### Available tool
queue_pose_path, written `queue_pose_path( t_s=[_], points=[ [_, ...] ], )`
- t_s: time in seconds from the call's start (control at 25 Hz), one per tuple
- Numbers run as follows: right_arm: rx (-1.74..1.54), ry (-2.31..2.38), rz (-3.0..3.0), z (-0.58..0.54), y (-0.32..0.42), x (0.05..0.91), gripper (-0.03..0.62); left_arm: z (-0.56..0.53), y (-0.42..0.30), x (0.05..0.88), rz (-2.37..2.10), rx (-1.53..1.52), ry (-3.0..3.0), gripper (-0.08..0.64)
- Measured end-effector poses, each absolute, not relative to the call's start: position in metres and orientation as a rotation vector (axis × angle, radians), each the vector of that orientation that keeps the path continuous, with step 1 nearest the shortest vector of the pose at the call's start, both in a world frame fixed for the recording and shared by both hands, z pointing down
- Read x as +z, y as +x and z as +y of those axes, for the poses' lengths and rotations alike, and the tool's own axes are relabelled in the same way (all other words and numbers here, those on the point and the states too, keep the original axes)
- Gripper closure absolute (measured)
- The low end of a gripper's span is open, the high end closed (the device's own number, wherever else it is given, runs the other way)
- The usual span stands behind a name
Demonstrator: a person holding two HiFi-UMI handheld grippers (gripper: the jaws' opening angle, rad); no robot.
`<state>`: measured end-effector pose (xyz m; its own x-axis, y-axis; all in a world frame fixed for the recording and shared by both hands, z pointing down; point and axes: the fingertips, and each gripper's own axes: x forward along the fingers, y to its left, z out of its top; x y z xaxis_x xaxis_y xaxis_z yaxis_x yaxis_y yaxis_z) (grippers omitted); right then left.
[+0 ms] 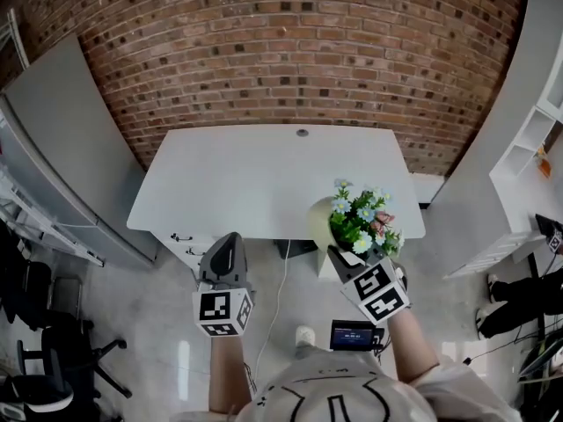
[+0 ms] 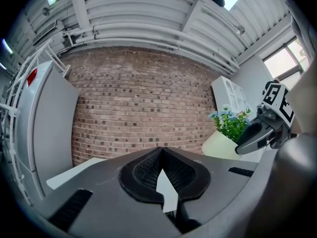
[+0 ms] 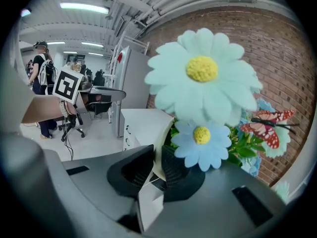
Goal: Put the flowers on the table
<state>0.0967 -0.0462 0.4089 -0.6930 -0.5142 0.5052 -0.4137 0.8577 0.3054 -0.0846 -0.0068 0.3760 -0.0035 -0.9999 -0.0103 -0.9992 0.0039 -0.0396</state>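
R gripper (image 3: 157, 157): jaws are clenched on the rim of the pale pot (image 3: 166, 130), one jaw outside the wall and one inside. In the pot stand the flowers (image 1: 361, 221), pale blue and white daisies w/ green leaves. A red butterfly (image 3: 270, 125) sits among them.

In head view the pot is at the near right corner of the white table (image 1: 255, 174), partly past its front edge. If its bottom touches the table top, I cannot tell.

L gripper (image 2: 161, 152): jaws are pressed together, w/ nothing between them. It is held at the table's near edge, left of the R gripper and well apart from the pot.

Behind the table is a brick wall (image 1: 290, 51). In the right gripper view, in the bkgd, people (image 3: 42, 68) stand and there is an office chair (image 3: 74, 125), both away from the table.
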Motion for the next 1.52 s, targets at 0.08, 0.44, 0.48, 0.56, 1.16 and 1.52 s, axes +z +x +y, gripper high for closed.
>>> queue_pose_path(
  t_s=[0.08, 0.44, 0.48, 0.56, 1.16, 1.52],
  points=[
    [-0.204, 0.682, -2.447, -0.067, 0.095, 0.408, 0.551, -0.028, -0.088, 0.374, 2.202, -0.035, -2.188, 0.548],
    [-0.147, 0.691, -2.497, -0.144, 0.085, 0.409, 0.551, -0.093, -0.094, 0.370, 2.213, -0.005, -2.192, 0.548],
    [-0.147, 0.688, -2.501, -0.149, 0.083, 0.408, 0.551, -0.098, -0.096, 0.370, 2.218, -0.009, -2.189, 0.548],
    [-0.144, 0.688, -2.508, -0.159, 0.079, 0.408, 0.551, -0.106, -0.100, 0.371, 2.231, -0.018, -2.188, 0.548],
    [-0.119, 0.682, -2.436, -0.208, 0.043, 0.427, 0.551, -0.173, -0.132, 0.384, 2.142, -0.071, -2.285, 0.548],
    [-0.084, 0.648, -2.370, -0.265, -0.016, 0.440, 0.551, -0.242, -0.193, 0.387, 2.107, -0.082, -2.337, 0.548]
  ],
)
